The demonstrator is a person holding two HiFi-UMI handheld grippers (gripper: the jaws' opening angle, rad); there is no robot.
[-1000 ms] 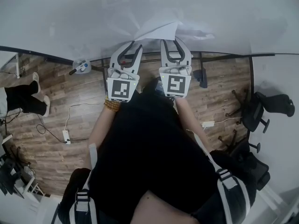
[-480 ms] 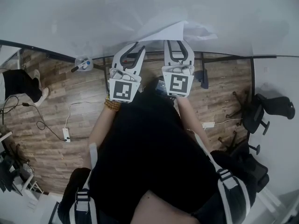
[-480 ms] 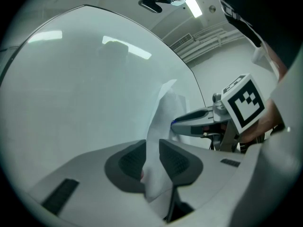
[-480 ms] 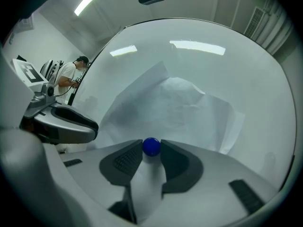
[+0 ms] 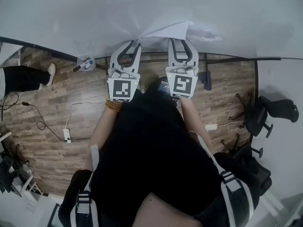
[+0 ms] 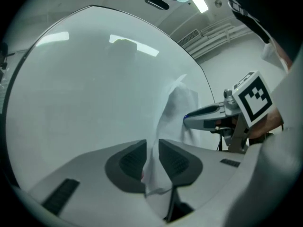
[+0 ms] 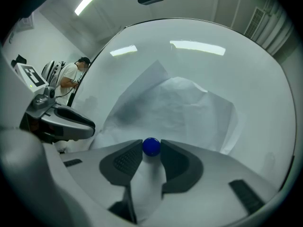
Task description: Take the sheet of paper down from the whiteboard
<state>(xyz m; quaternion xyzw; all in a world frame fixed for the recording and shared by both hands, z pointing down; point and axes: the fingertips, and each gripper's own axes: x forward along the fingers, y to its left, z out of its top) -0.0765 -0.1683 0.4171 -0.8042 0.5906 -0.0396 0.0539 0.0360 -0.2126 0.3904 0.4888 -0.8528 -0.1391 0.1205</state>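
Against whiteboard [image 5: 71, 13], left gripper [image 6: 151, 151] pinches paper [image 7: 180, 108] edge, right gripper [image 7: 151, 151] clamps magnet [image 7: 151, 146]

The left gripper [image 5: 133, 44] and right gripper [image 5: 179, 40] point level at the whiteboard [image 5: 94, 18], side by side, with both forearms stretched toward it. The left jaws pinch the sheet of paper [image 6: 177, 108] hanging off the whiteboard. The right jaws clamp a small blue ball [image 7: 151, 146] at the whiteboard.

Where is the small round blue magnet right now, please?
The small round blue magnet sits at the centre of the right gripper view, clamped in the right gripper, against the crumpled white sheet of paper on the whiteboard.
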